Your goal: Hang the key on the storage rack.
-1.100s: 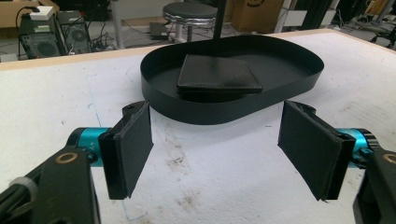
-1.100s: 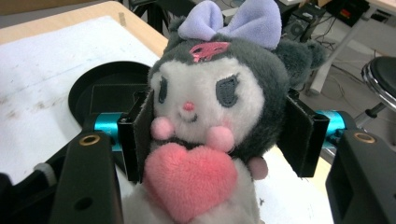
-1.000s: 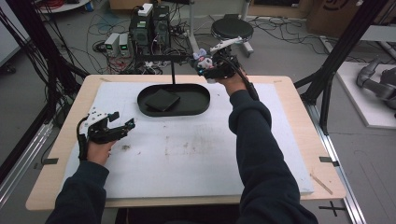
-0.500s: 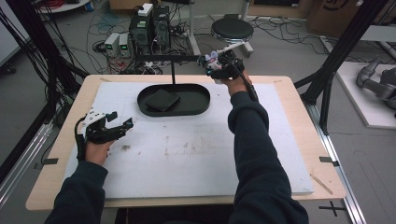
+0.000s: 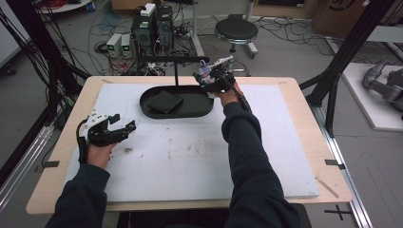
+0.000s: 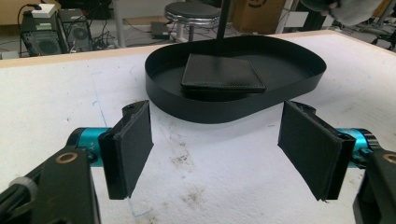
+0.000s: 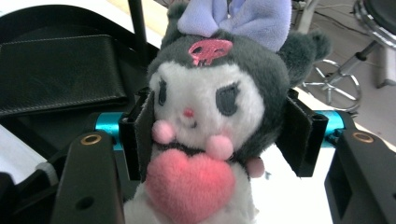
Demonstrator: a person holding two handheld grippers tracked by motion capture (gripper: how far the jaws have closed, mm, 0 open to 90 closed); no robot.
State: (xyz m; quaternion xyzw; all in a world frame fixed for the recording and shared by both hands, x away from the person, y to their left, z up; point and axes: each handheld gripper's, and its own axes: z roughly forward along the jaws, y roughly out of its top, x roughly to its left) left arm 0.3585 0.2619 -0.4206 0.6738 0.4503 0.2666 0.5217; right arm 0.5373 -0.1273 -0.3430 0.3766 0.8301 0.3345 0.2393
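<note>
Since the earlier frames, the right gripper (image 5: 205,80) has been brought lower at the far right rim of the black tray (image 5: 202,110), while the left gripper (image 5: 124,128) has been kept in place over the bench (image 5: 199,161). Between the right fingers (image 7: 299,135) a plush toy (image 7: 210,116) is held, its grey-and-white head squeezed from both sides and its pink heart shown below the pads. Beyond and to one side of these fingers, a black wallet (image 7: 56,74) is seen lying flat on the tray floor beside the thin upright post (image 7: 137,28) that rises from the tray. The left fingers (image 6: 128,149) are spread wide with nothing between them; straight ahead of them, apart from their tips, stands the tray wall, with the wallet behind it. The work is judged to be past its middle: the toy is already grasped and carried to the tray, yet it is not set down. What is left appears to be the lowering of the toy onto the tray floor beside the wallet and the release of the grip.
</note>
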